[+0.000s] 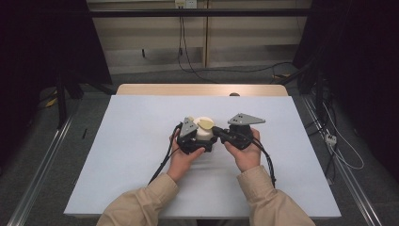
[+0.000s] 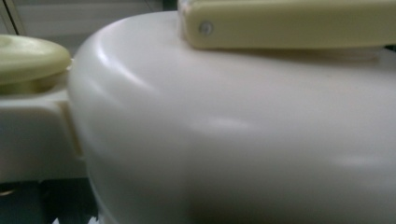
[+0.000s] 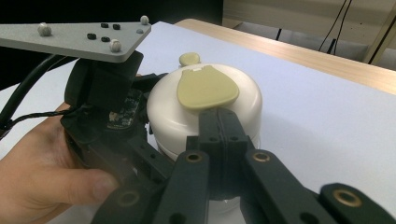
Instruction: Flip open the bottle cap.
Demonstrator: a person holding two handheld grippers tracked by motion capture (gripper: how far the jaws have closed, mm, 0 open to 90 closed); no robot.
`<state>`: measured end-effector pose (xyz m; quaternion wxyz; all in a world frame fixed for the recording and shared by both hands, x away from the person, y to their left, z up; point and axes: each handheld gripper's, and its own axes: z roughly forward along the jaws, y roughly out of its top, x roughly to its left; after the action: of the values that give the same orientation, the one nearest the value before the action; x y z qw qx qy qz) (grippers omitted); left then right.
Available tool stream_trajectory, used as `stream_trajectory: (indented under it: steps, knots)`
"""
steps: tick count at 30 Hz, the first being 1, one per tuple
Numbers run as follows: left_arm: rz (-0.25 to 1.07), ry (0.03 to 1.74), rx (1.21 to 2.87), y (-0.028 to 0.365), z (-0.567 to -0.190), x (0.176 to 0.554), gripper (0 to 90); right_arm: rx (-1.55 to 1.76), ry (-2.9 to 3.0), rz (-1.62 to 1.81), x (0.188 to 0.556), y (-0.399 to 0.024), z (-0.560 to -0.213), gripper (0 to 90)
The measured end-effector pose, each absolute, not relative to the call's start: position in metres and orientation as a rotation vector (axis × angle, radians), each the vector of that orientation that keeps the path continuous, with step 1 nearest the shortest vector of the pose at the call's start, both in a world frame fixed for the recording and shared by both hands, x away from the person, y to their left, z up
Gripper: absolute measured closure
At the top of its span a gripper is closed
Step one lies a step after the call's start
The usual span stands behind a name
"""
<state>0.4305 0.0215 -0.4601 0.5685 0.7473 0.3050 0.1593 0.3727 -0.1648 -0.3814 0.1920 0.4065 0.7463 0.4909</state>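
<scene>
A round cream container [image 1: 202, 134] stands mid-table on the white sheet [image 1: 131, 155]. Its top bears a pale yellow-green flap [image 3: 205, 86] and a small knob [image 3: 189, 58] of the same colour at the far rim. My left gripper [image 1: 194, 141] hugs the container's left side with a jaw on either side of the body, so the left gripper view looks close onto the cream wall [image 2: 233, 140], the flap [image 2: 289, 23] and the knob [image 2: 28, 58]. My right gripper [image 3: 218, 115] is shut, its tips together at the flap's near edge; in the high view the right gripper [image 1: 216, 130] comes in from the right.
The wooden table edge [image 1: 202, 89] runs behind the white sheet. Metal rails [image 1: 348, 179] and cables [image 1: 339, 150] lie on the floor to the right, and dark frames stand on both sides. A small dark object [image 1: 234, 94] sits at the sheet's far edge.
</scene>
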Motion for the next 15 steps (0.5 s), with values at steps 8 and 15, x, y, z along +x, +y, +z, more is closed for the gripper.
stream_trajectory:
  steps: [8,15]
  knots:
    - [0.374,0.718,1.750,0.0212,-0.4602,0.4304,4.9,1.113,2.104,1.373,0.3732,-0.1614,-0.3774,90.0]
    - [0.375,0.716,1.752,0.0212,-0.4602,0.4305,4.9,1.117,2.099,1.374,0.3736,-0.1614,-0.3769,90.0]
